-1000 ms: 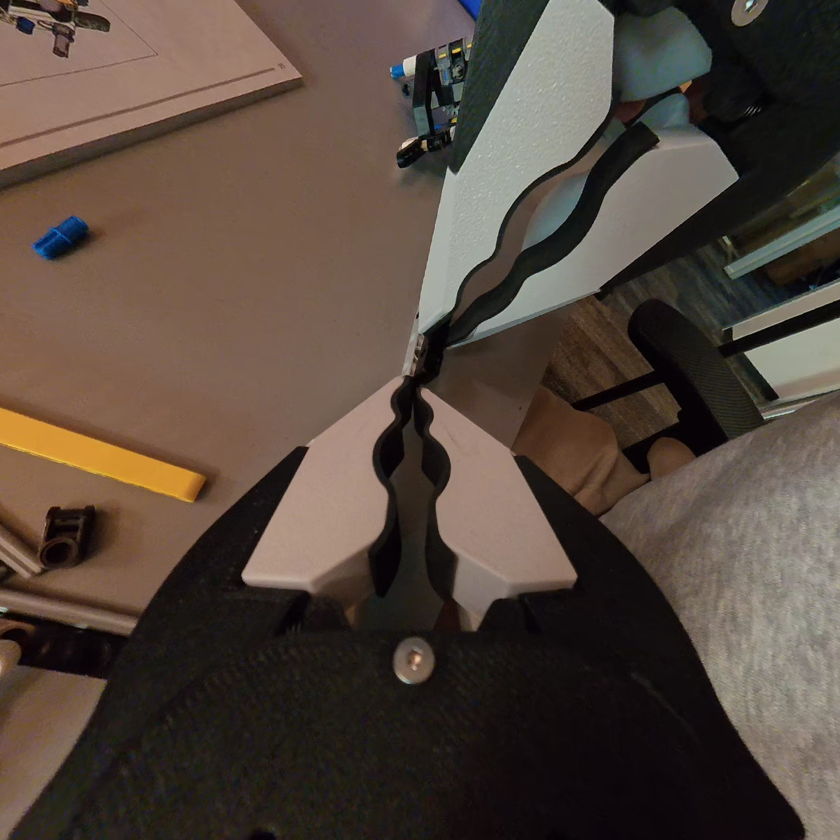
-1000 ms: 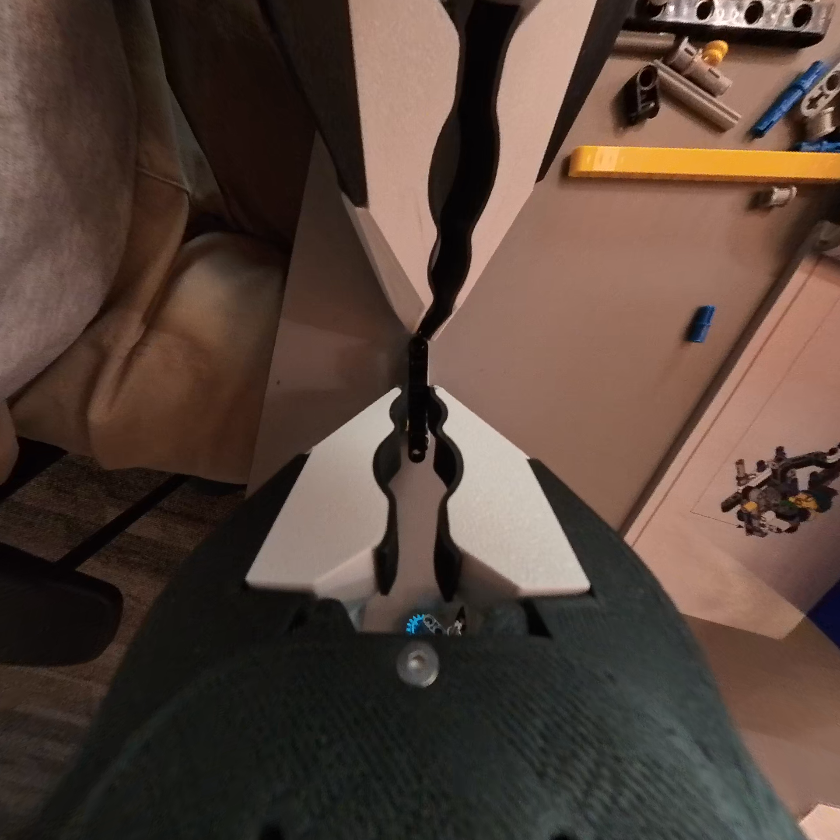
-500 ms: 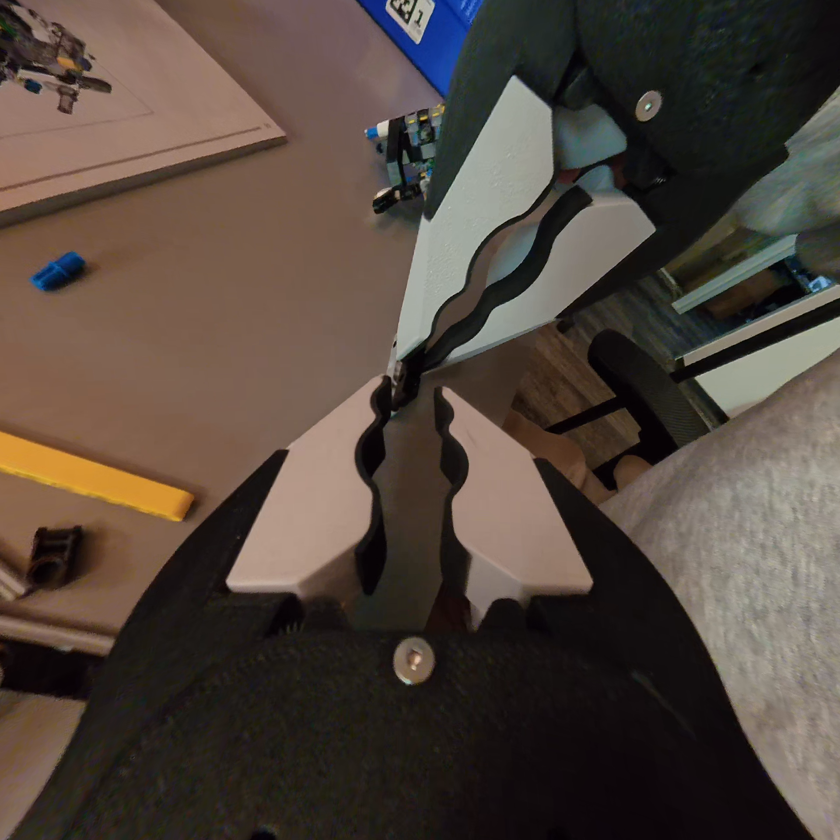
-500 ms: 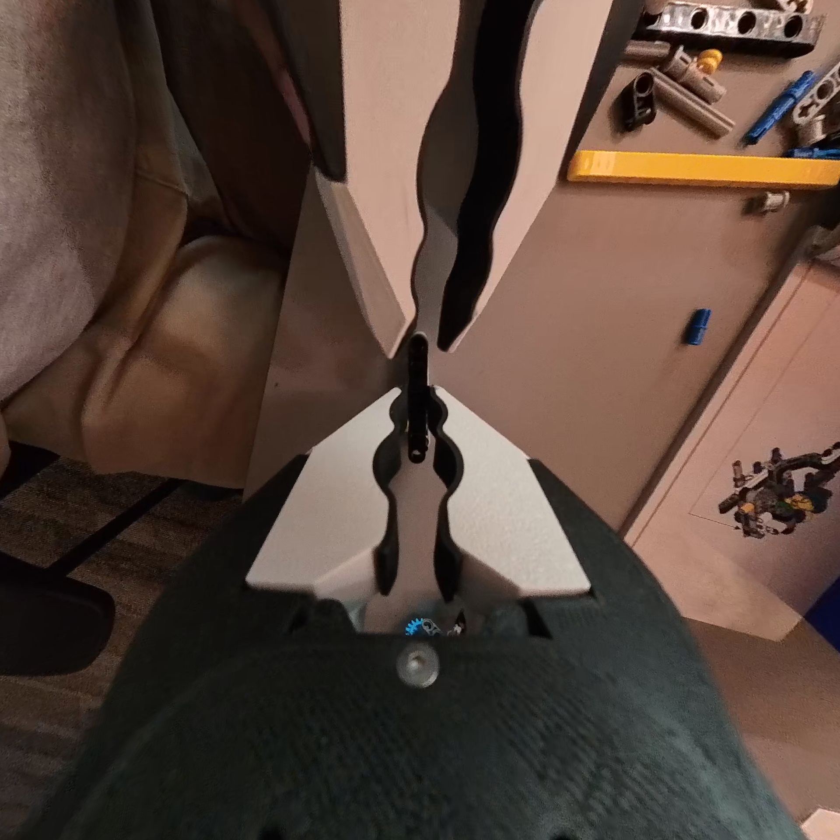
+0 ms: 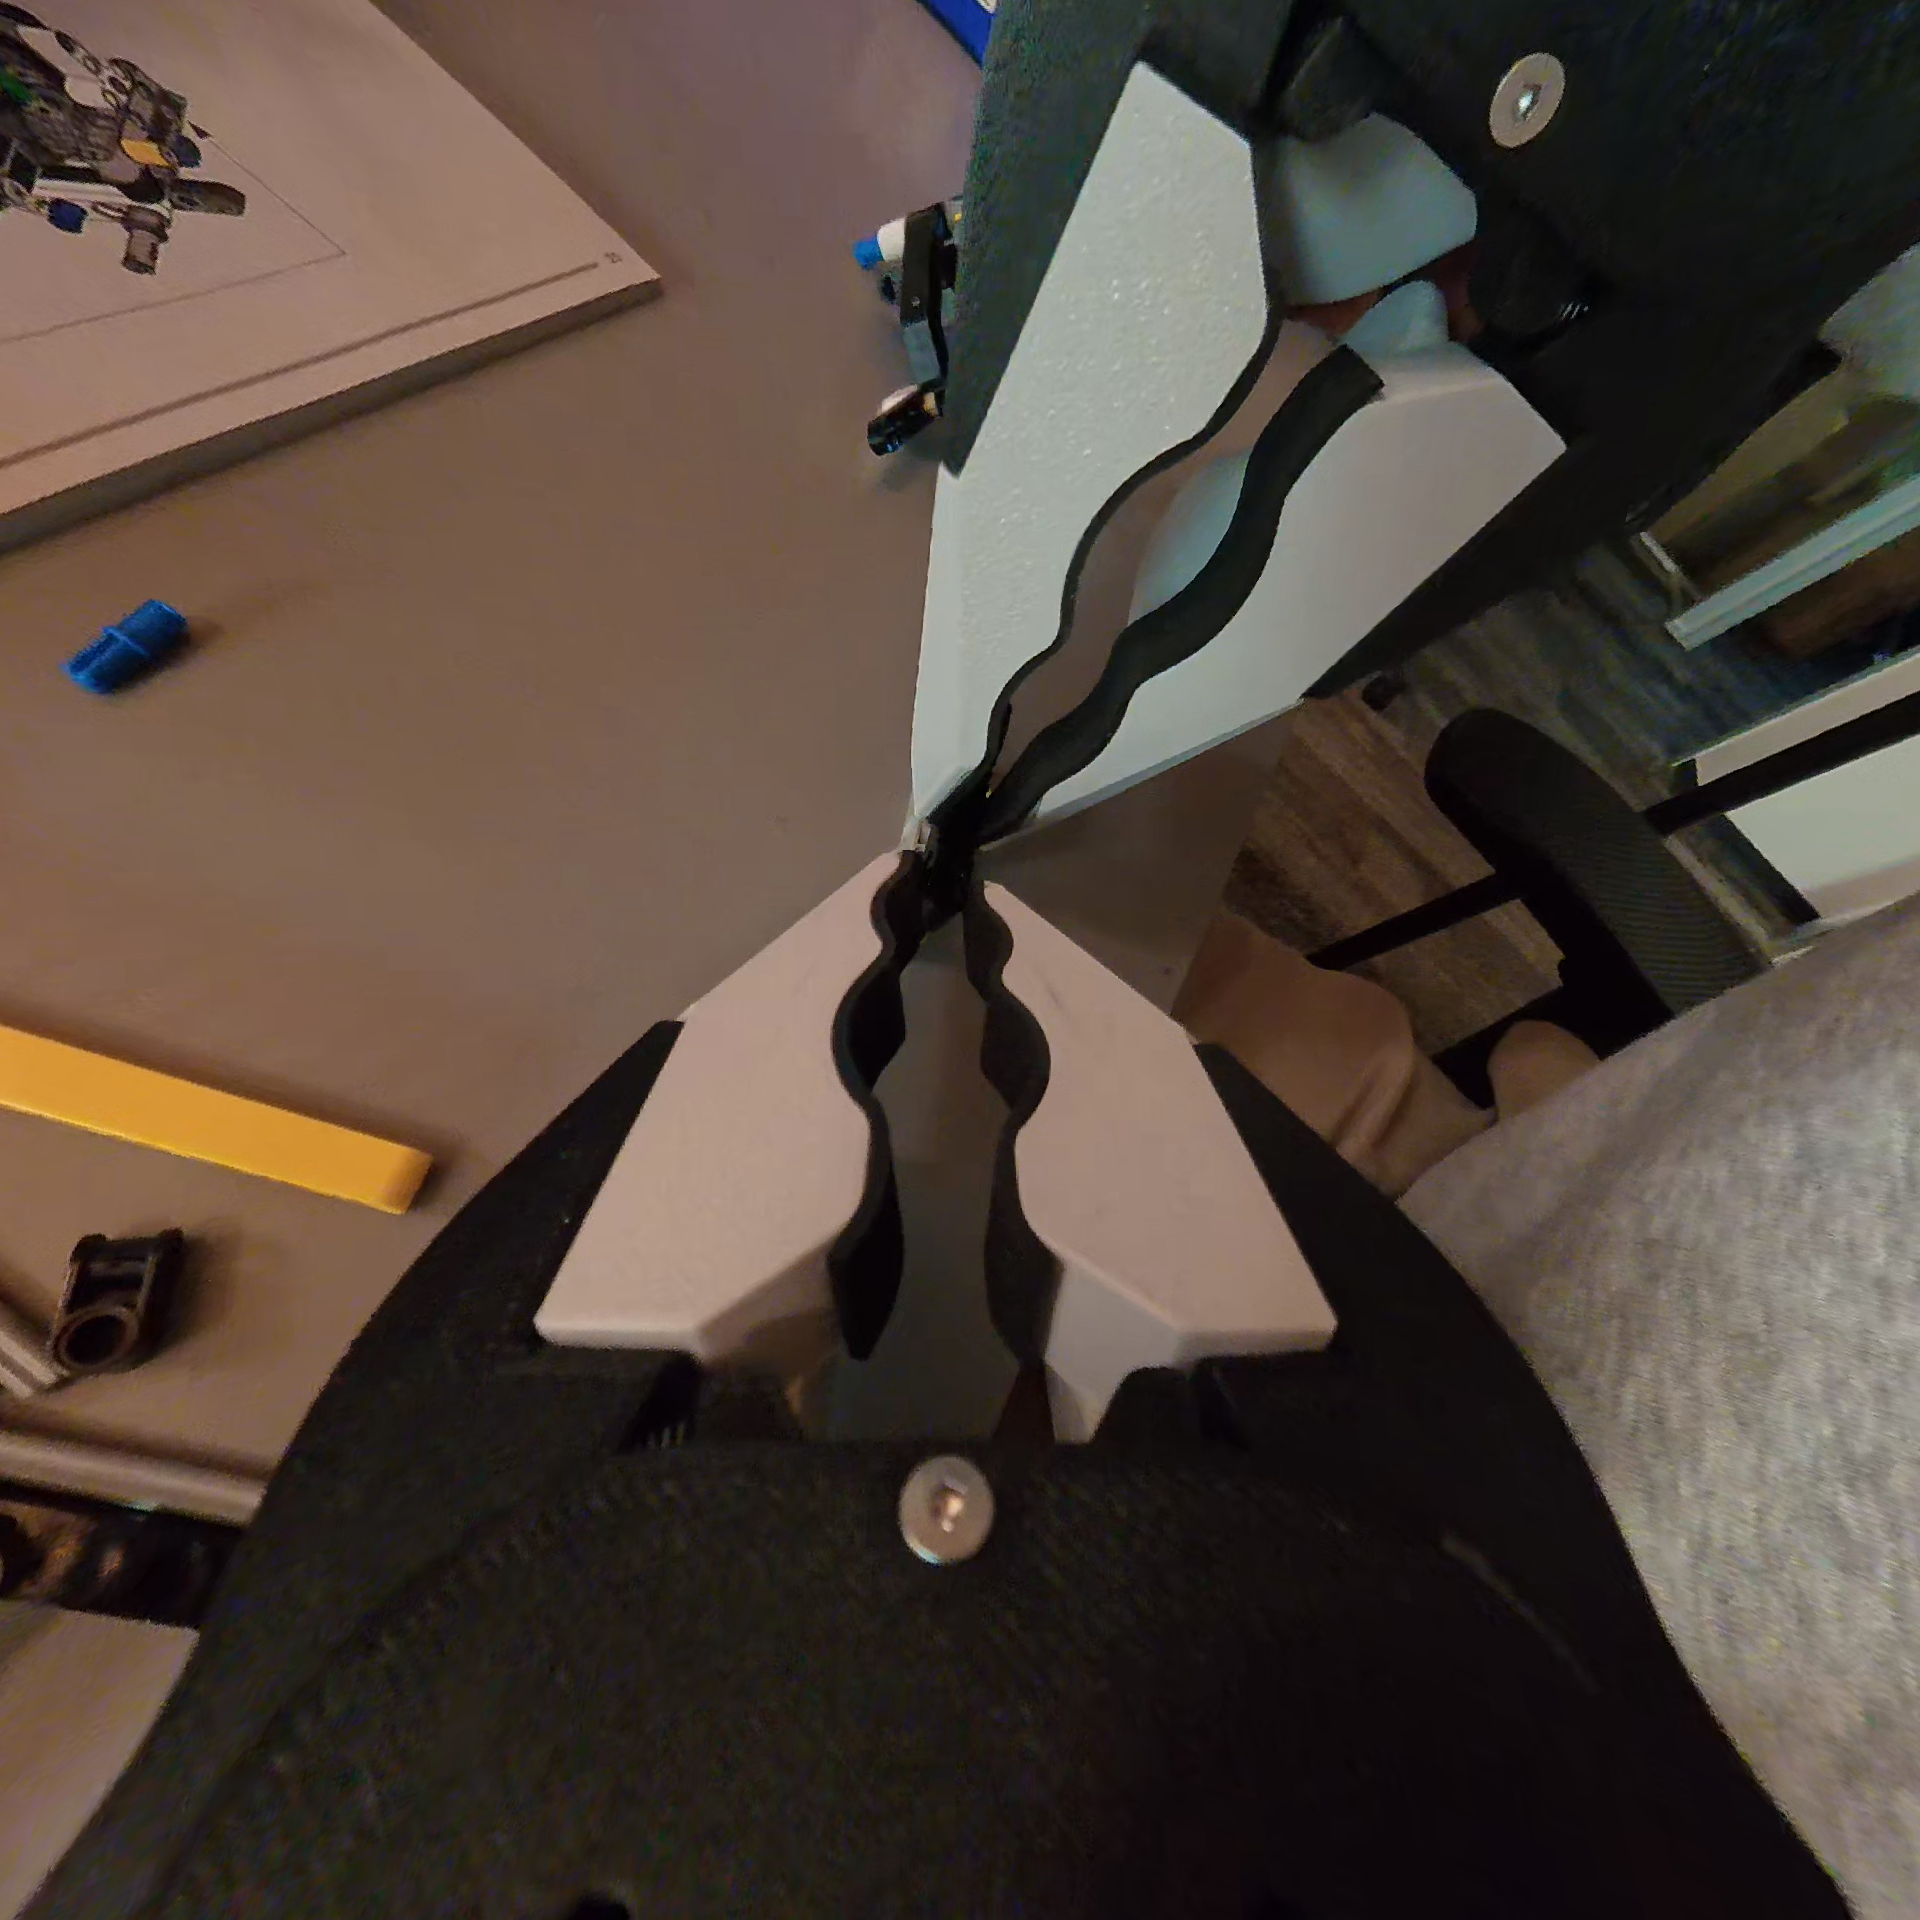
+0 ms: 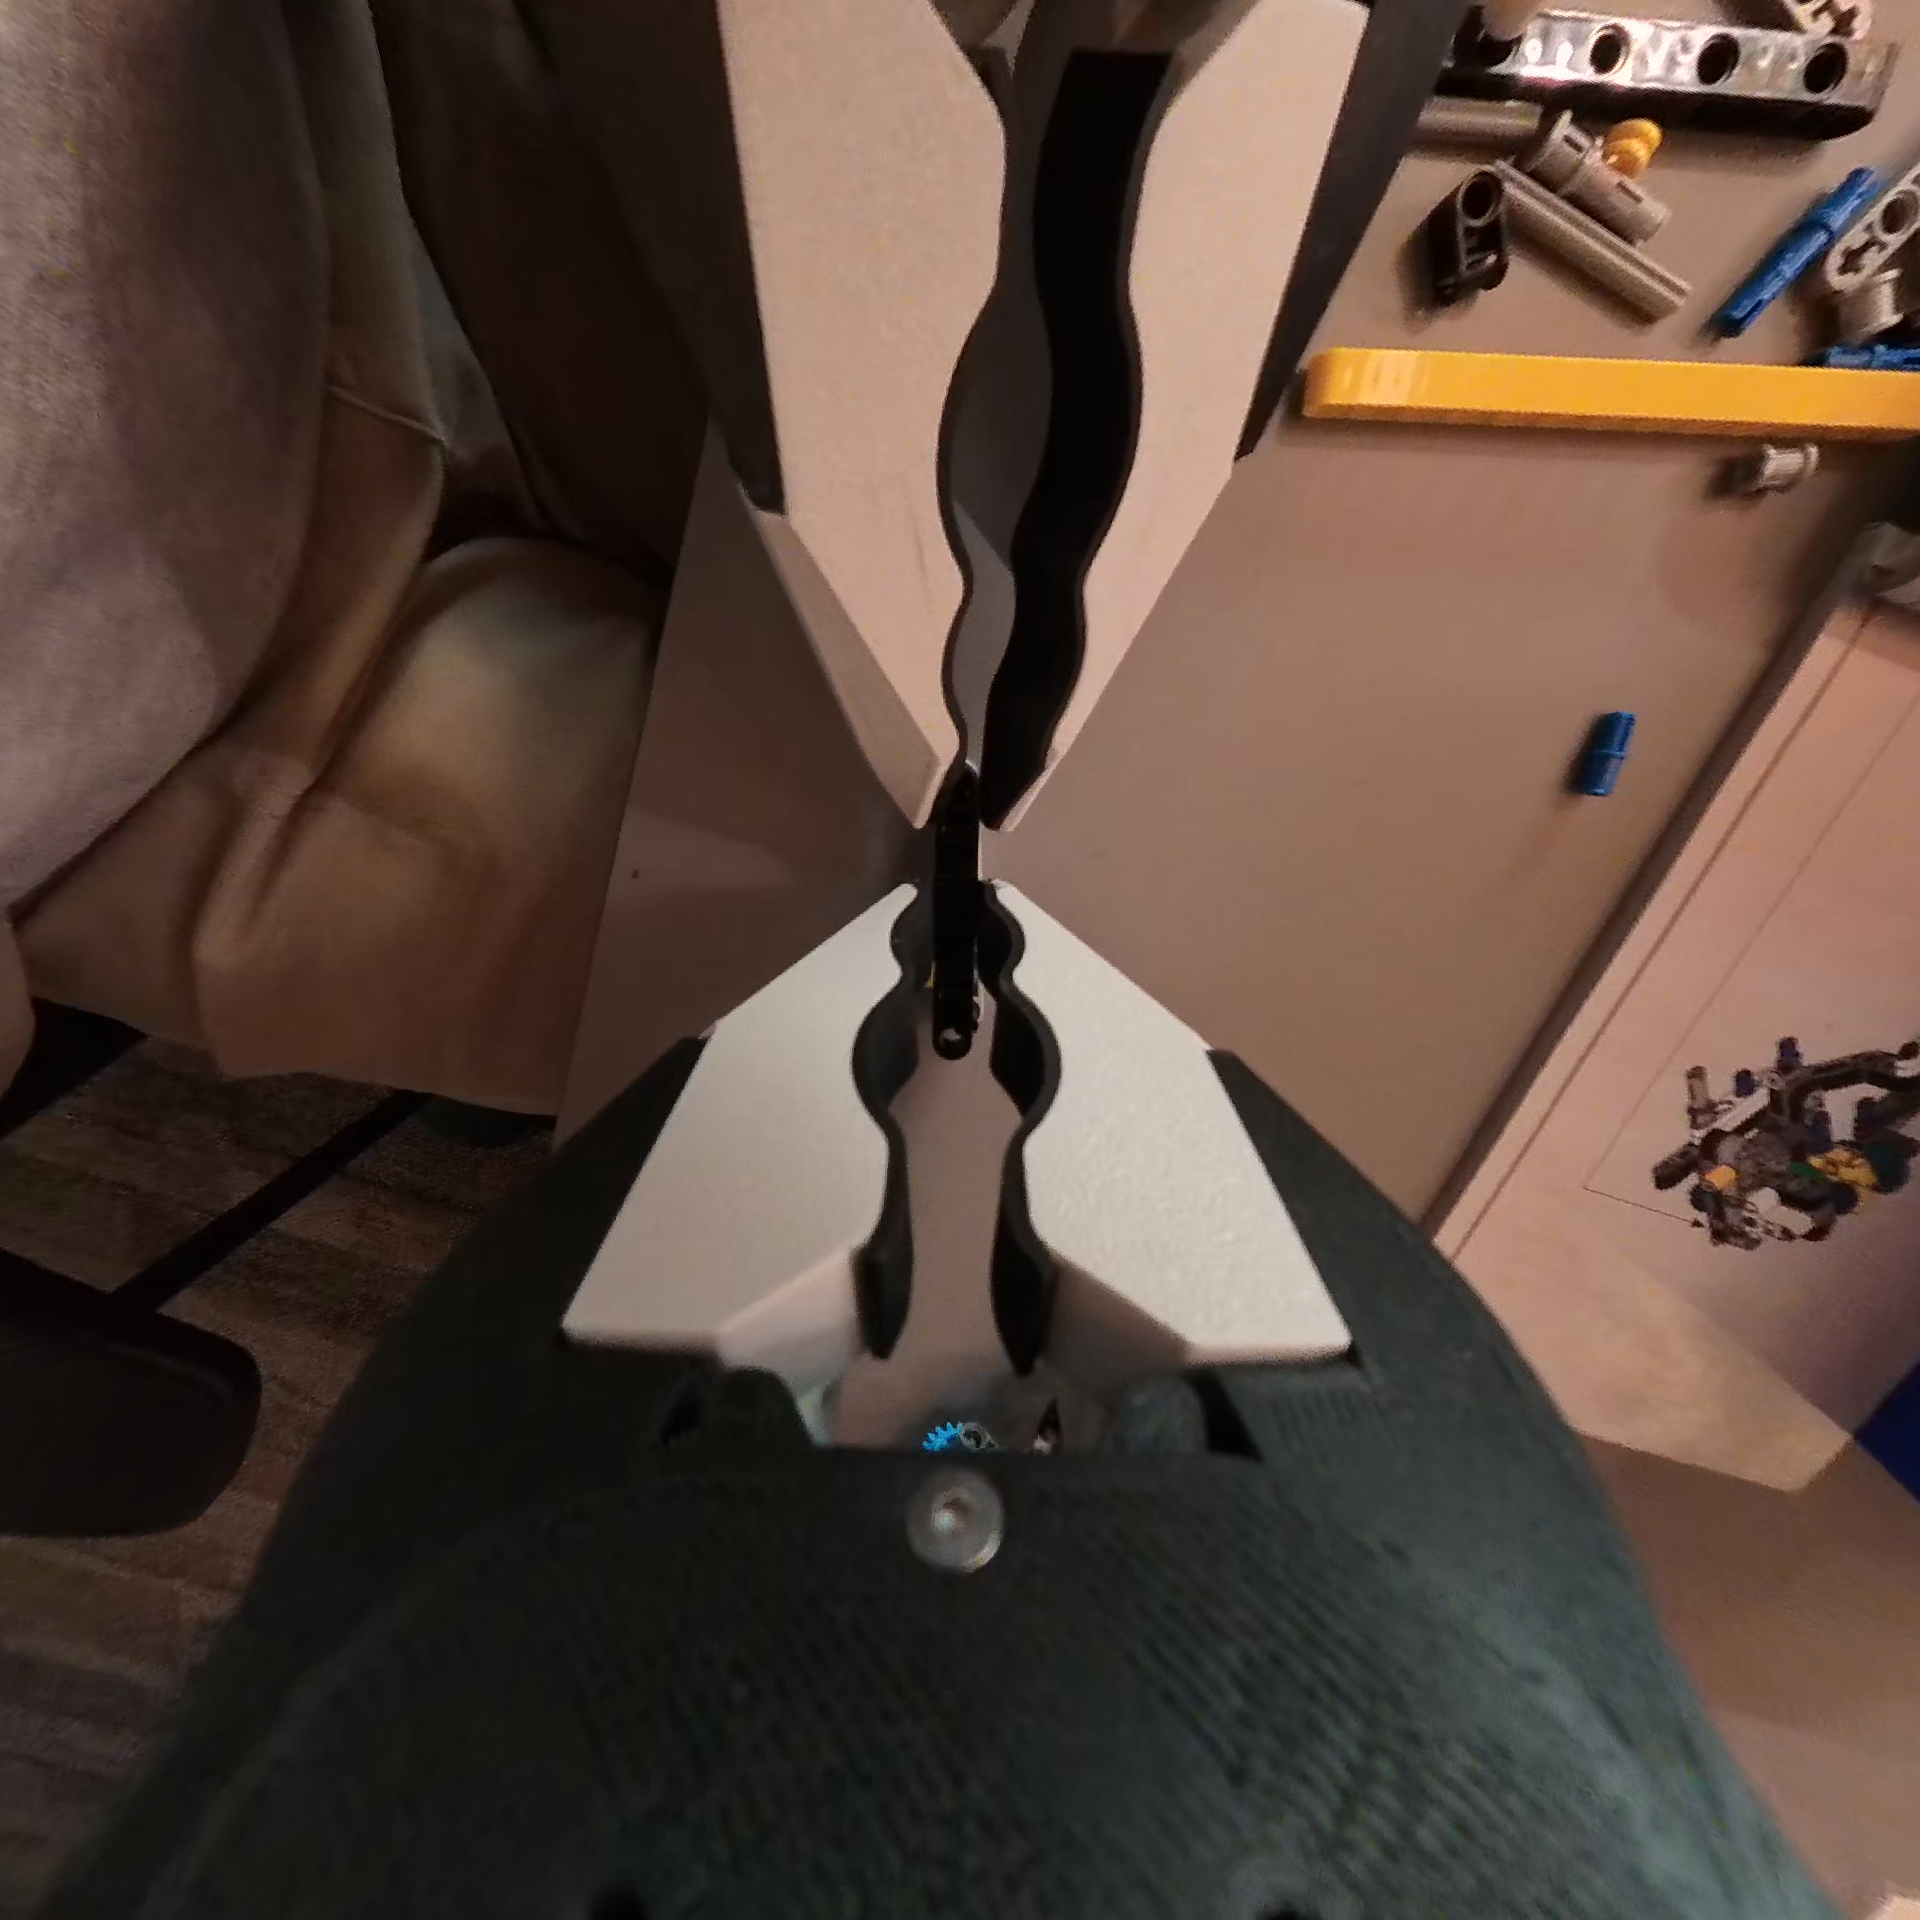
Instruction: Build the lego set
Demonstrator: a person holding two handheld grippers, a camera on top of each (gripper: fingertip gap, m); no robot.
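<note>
A thin black lego piece point(image 6: 954, 914) is held tip to tip between both grippers, just off the table's edge. My right gripper point(image 6: 951, 899) is shut on its lower part. In the right wrist view my left gripper point(image 6: 982, 800) comes down from above and closes on the piece's upper end. In the left wrist view my left gripper point(image 5: 940, 883) is shut on the piece point(image 5: 951, 857), and my right gripper point(image 5: 966, 821) meets it from the upper right. Most of the piece is hidden between the pads.
On the brown table point(image 5: 520, 727) lie a yellow beam point(image 5: 208, 1122), a blue pin point(image 5: 125, 644), a black connector point(image 5: 109, 1299), an instruction booklet point(image 5: 260, 260) and a partial assembly point(image 5: 914, 312). More loose parts point(image 6: 1590, 208) lie beyond the yellow beam. A person's lap and a chair point(image 5: 1590, 862) are right. Both grippers' tips are roughly 12 cm from the blue pin point(image 5: 125, 644).
My left gripper was shut on the piece a second ago, opened half a second ago, and has closed on its end again. My right gripper has kept its hold.
</note>
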